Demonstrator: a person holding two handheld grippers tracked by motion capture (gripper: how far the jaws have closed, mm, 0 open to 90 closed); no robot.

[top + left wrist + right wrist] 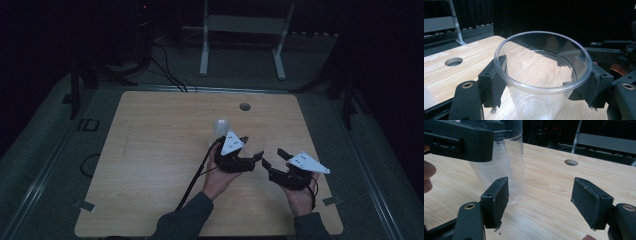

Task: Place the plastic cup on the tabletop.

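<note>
Clear plastic cup [541,75] is clamped in the left gripper's [248,152] fingers, while the right gripper's [274,159] fingers gape empty.

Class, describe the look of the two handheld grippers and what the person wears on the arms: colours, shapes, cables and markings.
Both the left gripper and right gripper are black, each topped by a grey three-cornered plate dotted with small dark marks. Their jaws end in flat, dark rectangular pads on arms with brass-coloured rivets. A black cable trails from the left gripper. The person wears dark grey long sleeves.
</note>
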